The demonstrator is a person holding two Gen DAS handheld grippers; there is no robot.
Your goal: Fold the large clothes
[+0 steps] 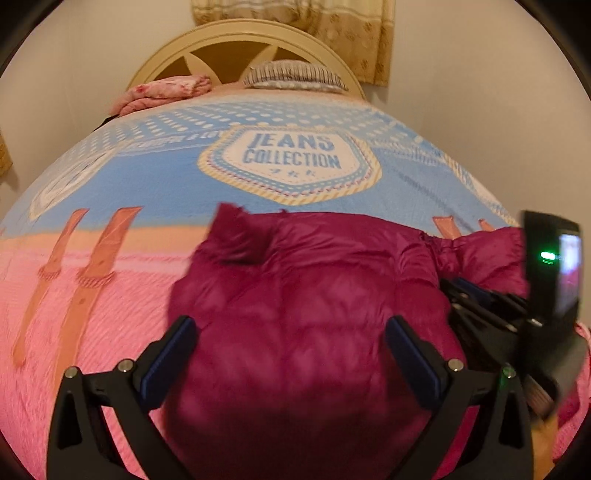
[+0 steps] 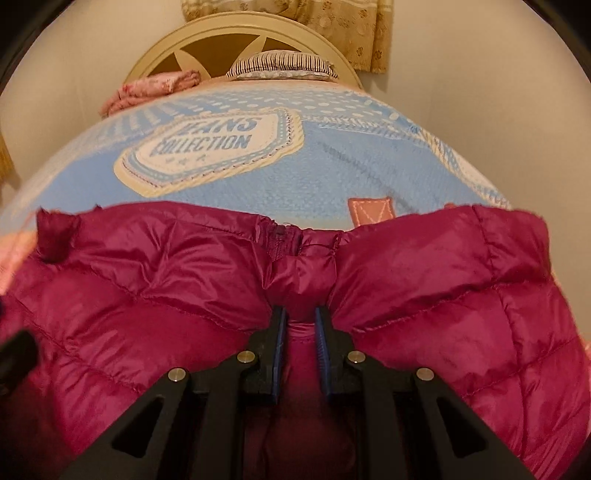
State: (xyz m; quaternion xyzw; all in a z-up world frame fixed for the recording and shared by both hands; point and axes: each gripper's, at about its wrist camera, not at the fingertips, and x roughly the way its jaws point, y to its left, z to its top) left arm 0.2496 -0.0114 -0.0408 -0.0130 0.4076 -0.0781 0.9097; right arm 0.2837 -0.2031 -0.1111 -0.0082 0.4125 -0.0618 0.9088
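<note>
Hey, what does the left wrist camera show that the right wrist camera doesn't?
Only the left wrist view shows the left gripper, fingers wide apart over the magenta puffer jacket, the right gripper's body and lit screen, and the blanket's pink half with printed straps.

Only the right wrist view shows the right gripper pinching a fold of jacket fabric, just below the zipper.

Both show the jacket, the "Jeans Collection" blanket, headboard, striped pillow, folded pink floral cloth and curtain.

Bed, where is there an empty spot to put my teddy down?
Free: the blue spread between the purple puffy jacket and the striped pillow, and the pink stretch left of the jacket. Crowded: the jacket itself and the headboard end with the pink blanket.
</note>
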